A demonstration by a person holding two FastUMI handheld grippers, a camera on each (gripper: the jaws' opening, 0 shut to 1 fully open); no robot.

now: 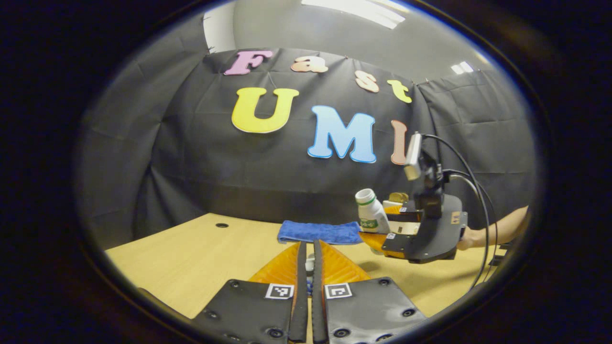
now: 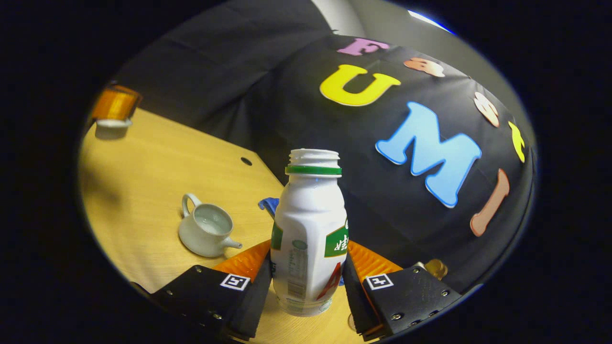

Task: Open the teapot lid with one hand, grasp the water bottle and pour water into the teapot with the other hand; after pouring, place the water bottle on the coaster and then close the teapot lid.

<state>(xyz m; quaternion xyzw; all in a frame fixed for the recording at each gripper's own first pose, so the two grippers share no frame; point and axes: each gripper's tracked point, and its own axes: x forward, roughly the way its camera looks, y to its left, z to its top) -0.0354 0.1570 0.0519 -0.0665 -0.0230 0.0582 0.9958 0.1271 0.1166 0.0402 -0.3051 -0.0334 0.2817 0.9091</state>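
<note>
Wooden tabletop (image 2: 158,157), light grain, carries everything we see. Right gripper view, going left to right: at the far left corner the left hand-held gripper (image 2: 114,111) hangs above the tabletop with a small white lid (image 2: 113,123) pinched at its tips. Nearer, toward the tabletop's front edge, the white teapot (image 2: 206,231) sits upright with no lid on, its mouth bare, handle to the back, spout pointing right. A scrap of blue cloth (image 2: 268,204) peeks out just behind the water bottle (image 2: 310,229). The bottle is white with a green neck ring, uncapped, upright between the fingers of the right hand-held gripper (image 2: 308,274), both fingers pressed on its lower body. We can't tell whether its base touches the tabletop.

Left gripper view, left to right: a small round hole (image 1: 222,225) near the back edge of the tabletop (image 1: 191,258). The left hand-held gripper (image 1: 310,262) has its fingers drawn nearly together, a small white thing, most likely the lid (image 1: 310,263), clamped between them. Behind it the blue cloth (image 1: 319,232) lies folded by the back edge. Right of that the bottle (image 1: 372,212) tilts in the right hand-held gripper (image 1: 382,229), held by a hand (image 1: 466,239) coming in from the right edge.
</note>
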